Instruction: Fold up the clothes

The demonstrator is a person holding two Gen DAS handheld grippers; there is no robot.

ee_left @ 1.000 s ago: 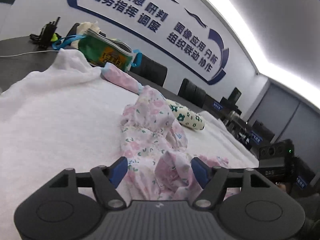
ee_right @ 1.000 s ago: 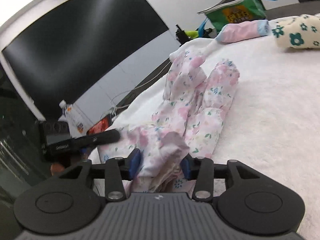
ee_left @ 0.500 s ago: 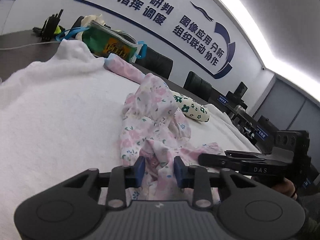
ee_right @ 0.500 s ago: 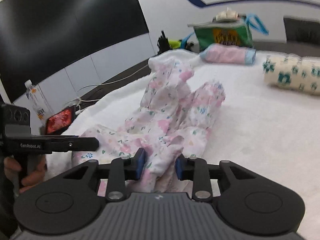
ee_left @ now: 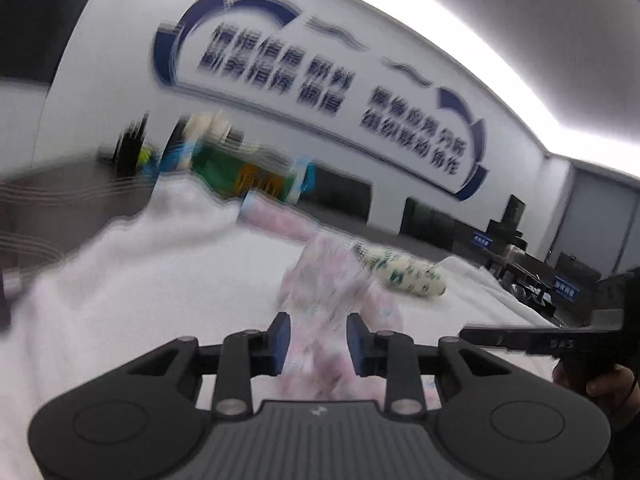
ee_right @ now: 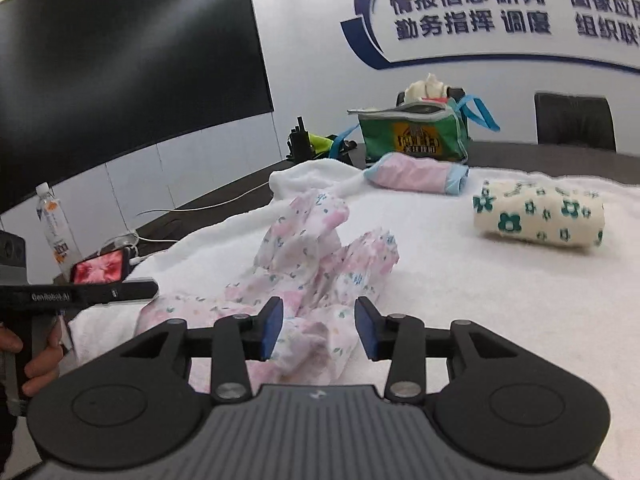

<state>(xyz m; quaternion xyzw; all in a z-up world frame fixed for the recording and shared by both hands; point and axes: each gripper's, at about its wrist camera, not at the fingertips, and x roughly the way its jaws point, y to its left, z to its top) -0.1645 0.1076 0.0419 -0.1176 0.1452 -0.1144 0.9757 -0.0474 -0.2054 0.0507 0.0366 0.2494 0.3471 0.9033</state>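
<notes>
A pink floral garment (ee_right: 304, 248) lies crumpled on the white towel (ee_right: 480, 300) that covers the table. My right gripper (ee_right: 319, 328) has a bunch of its near edge between the blue pads; the jaws are opening but the fabric still fills the gap. In the blurred left wrist view, my left gripper (ee_left: 318, 340) holds another bunch of the floral garment (ee_left: 324, 280) the same way, its jaws also opening. Each gripper shows in the other's view: the right gripper (ee_left: 520, 338) at the right edge, the left gripper (ee_right: 80, 294) at the left edge, each in a hand.
A rolled pink garment (ee_right: 416, 172) and a rolled cream garment with green flowers (ee_right: 540, 216) lie at the far side of the towel. Behind them stands a green bag (ee_right: 416, 136). A water bottle (ee_right: 54, 228) and a phone (ee_right: 102, 266) sit at the left.
Both grippers closed on bunches of the floral garment, then widened a little. Both have risen and rolled, and the fabric has come up with them. The left view has blurred.
</notes>
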